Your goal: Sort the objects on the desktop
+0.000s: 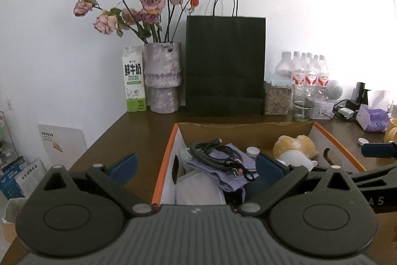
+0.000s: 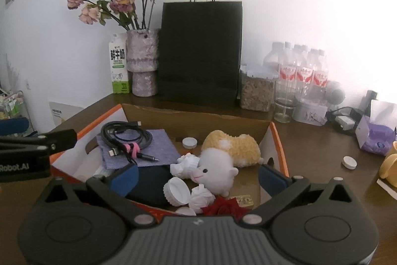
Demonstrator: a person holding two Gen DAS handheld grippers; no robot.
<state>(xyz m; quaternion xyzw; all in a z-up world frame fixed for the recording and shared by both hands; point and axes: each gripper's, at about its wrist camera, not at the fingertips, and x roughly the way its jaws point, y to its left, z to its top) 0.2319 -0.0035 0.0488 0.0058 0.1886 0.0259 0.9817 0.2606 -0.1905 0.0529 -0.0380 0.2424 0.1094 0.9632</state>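
The box (image 2: 278,140) sits on the worktop (image 2: 310,140), holding one plush (image 2: 230,153), one coiled cable (image 2: 126,135) on one purple cloth (image 2: 158,140), a dark pouch (image 2: 148,183), two crumpled paper wads (image 2: 186,165), a red bow (image 2: 223,206) and three white caps, one big (image 2: 176,190). A fourth cap (image 2: 349,162) lies on the worktop to the right of the box.

The right gripper (image 2: 198,176) hangs spread wide over the plush, pinching nothing. The left gripper (image 1: 196,165) is also spread and empty above the box's left end.

Risks, as I judge them: the contents overlap, so closing on the plush could drag a wad or cap along. Loose cable loops may snag a finger. The two grippers are close and could knock together.

Behind: one bag (image 2: 201,51), one vase (image 2: 142,61), one carton (image 2: 119,63), one jar (image 2: 256,88), one glass (image 2: 284,108), several bottles (image 2: 302,66), too bunched to count.
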